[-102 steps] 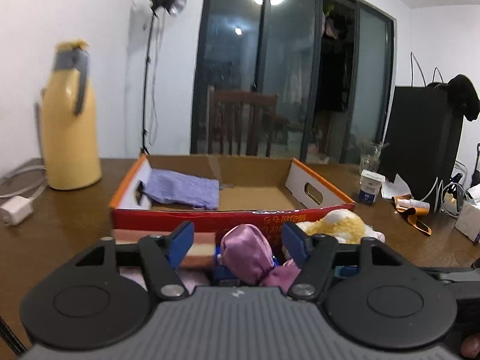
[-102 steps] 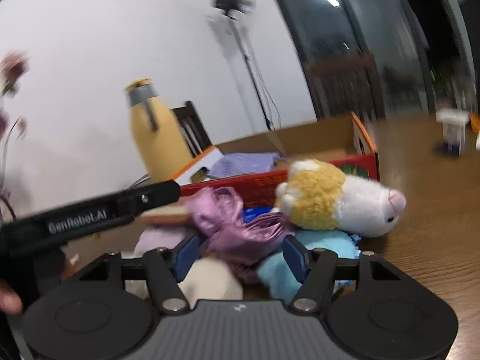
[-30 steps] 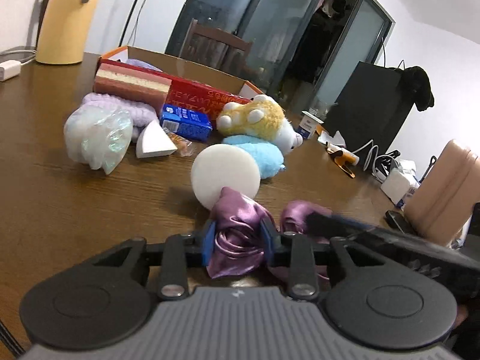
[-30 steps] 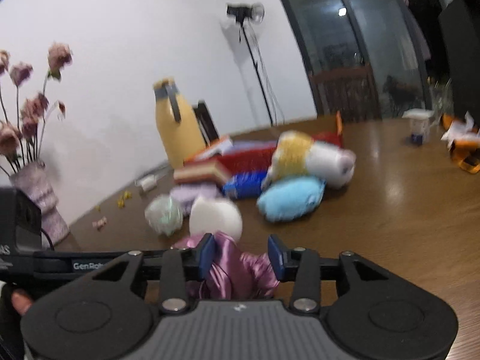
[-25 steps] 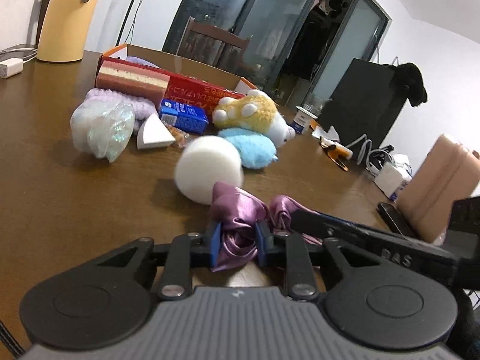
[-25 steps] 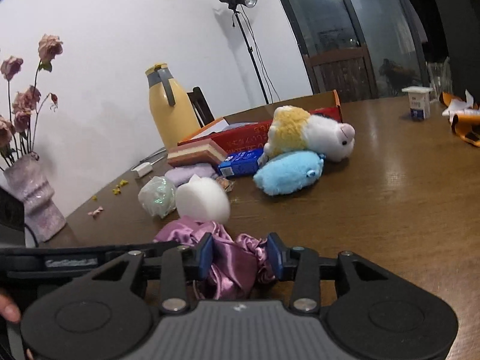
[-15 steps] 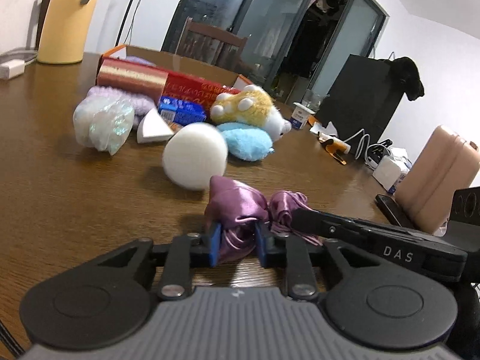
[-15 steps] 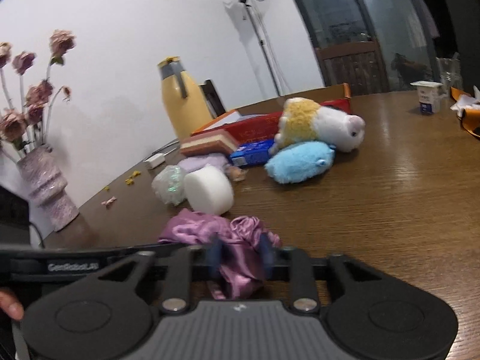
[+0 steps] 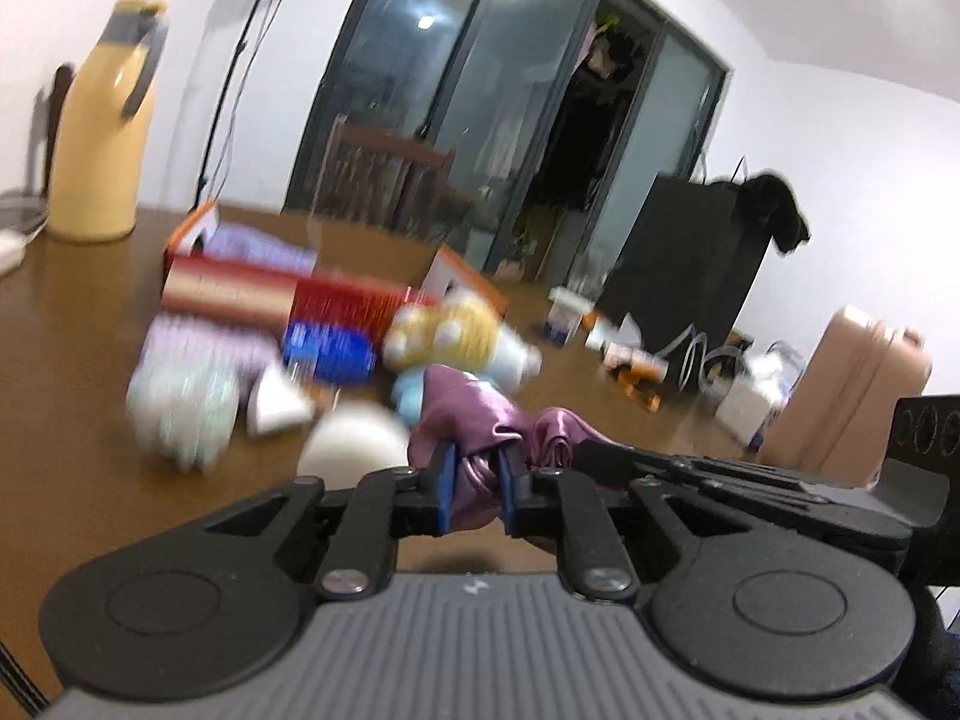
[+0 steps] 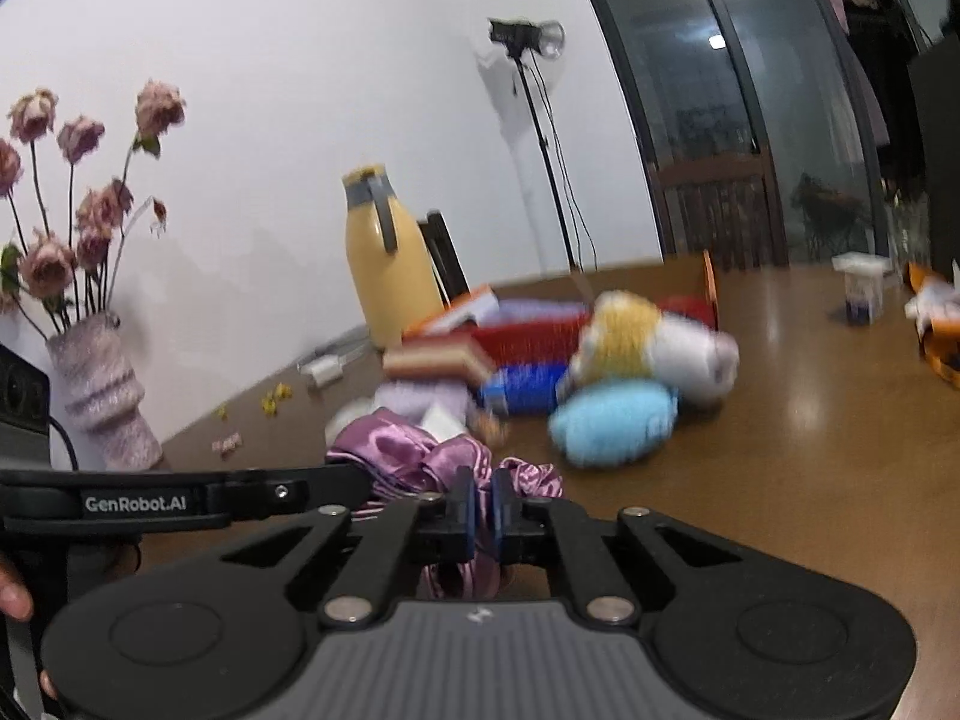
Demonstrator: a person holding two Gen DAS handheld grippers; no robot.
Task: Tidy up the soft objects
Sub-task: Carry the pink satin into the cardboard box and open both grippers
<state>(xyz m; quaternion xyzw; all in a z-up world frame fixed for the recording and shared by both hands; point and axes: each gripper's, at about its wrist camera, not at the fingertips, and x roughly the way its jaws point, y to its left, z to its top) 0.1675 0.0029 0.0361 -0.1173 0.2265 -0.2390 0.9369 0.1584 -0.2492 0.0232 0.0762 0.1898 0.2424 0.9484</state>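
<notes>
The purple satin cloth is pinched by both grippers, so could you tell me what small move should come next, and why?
Probably carry the purple satin cloth forward toward the cardboard box. Left gripper and right gripper are both shut on it, and the box behind the pile already holds a lilac cloth.

glossy, seemingly satin purple cloth (image 9: 474,420); polished wooden table (image 10: 840,450)
</notes>
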